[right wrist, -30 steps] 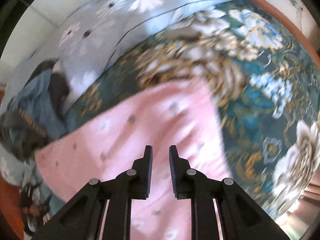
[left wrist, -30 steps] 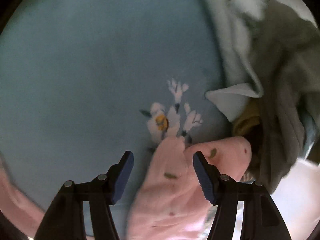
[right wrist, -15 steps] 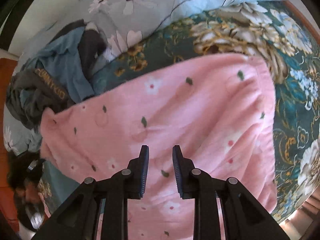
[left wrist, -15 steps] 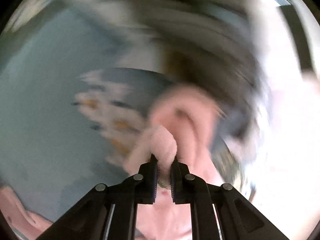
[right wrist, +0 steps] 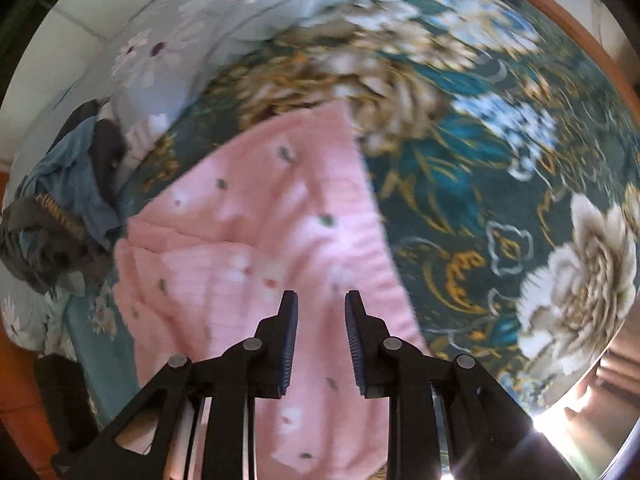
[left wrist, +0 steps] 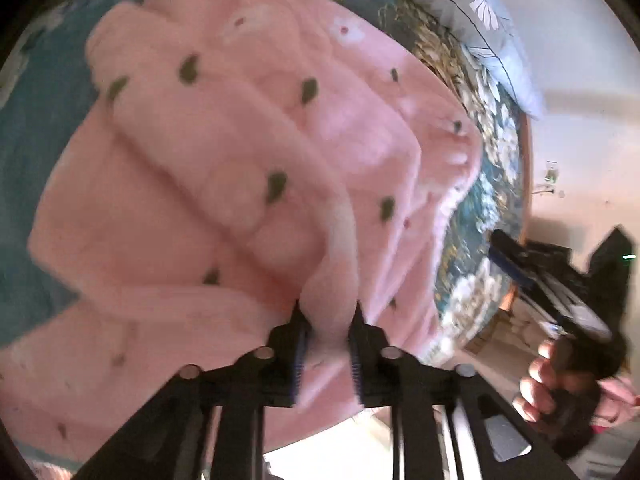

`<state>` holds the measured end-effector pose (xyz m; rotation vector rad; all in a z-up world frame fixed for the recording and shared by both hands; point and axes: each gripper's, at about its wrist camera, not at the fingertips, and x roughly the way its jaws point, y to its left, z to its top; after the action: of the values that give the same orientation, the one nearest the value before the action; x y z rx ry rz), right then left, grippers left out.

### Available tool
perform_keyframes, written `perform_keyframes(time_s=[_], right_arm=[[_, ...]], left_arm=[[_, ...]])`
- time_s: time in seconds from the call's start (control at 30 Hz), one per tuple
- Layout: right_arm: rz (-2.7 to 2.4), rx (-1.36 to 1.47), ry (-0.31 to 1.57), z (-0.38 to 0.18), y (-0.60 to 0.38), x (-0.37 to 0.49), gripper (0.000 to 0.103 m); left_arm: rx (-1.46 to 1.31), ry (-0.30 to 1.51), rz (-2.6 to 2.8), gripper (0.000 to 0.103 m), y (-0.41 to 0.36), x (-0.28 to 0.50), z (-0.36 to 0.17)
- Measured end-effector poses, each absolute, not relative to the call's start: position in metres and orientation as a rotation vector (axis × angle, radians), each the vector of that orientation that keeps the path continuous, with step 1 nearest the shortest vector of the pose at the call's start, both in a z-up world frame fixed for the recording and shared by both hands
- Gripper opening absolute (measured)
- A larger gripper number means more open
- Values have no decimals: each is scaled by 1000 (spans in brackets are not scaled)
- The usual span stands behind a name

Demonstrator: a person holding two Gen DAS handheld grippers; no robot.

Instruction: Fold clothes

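A pink fleece garment (left wrist: 224, 168) with small green and white prints lies on the flowered bedspread (right wrist: 500, 184). My left gripper (left wrist: 327, 316) is shut on a bunched fold of the pink garment and holds it up over the rest of the cloth. My right gripper (right wrist: 321, 312) hovers over the near part of the same pink garment (right wrist: 256, 240) with its jaws a little apart and nothing between them. The right gripper also shows in the left wrist view (left wrist: 516, 260), held in a hand off the bed's edge.
A heap of grey and blue clothes (right wrist: 60, 200) lies at the left of the bed. A pale flowered pillow (right wrist: 208, 32) lies at the back. The bed's wooden edge (right wrist: 560, 20) runs along the right.
My left gripper closed on the pink garment's edge and swung it up and over toward the right. My right gripper's jaws opened slightly and it shifted over the cloth.
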<state>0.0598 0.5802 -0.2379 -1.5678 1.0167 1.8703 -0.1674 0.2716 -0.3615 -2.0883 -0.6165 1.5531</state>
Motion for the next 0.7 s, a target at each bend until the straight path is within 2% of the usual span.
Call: perform_keyframes(time_s=[0.07, 0.17, 0.3, 0.43, 0.47, 0.5, 0.57, 0.7], right_arm=[[1855, -1562, 1041, -241, 583, 70, 25], [1846, -1555, 1080, -246, 582, 77, 25], [1854, -1561, 1119, -251, 572, 73, 25], [1879, -1586, 1112, -251, 560, 67, 25], [1880, -1596, 1105, -251, 558, 66, 25], [1881, -1604, 1101, -251, 555, 65, 25], [1882, -1602, 1116, -251, 552, 67, 25], [1892, -1606, 1097, -244, 543, 64, 25]], left_arm=[[-2033, -716, 1616, 63, 242, -184, -343], [-2025, -828, 1936, 73, 188, -212, -338], [-2090, -1164, 1996, 74, 149, -256, -382], [-2160, -1328, 1918, 74, 159, -282, -423], [-2231, -1335, 1892, 67, 162, -282, -433], [-2257, -1343, 1886, 43, 161, -281, -438], [-2234, -1405, 1876, 16, 157, -275, -436], [-2040, -1496, 1968, 12, 130, -266, -401]])
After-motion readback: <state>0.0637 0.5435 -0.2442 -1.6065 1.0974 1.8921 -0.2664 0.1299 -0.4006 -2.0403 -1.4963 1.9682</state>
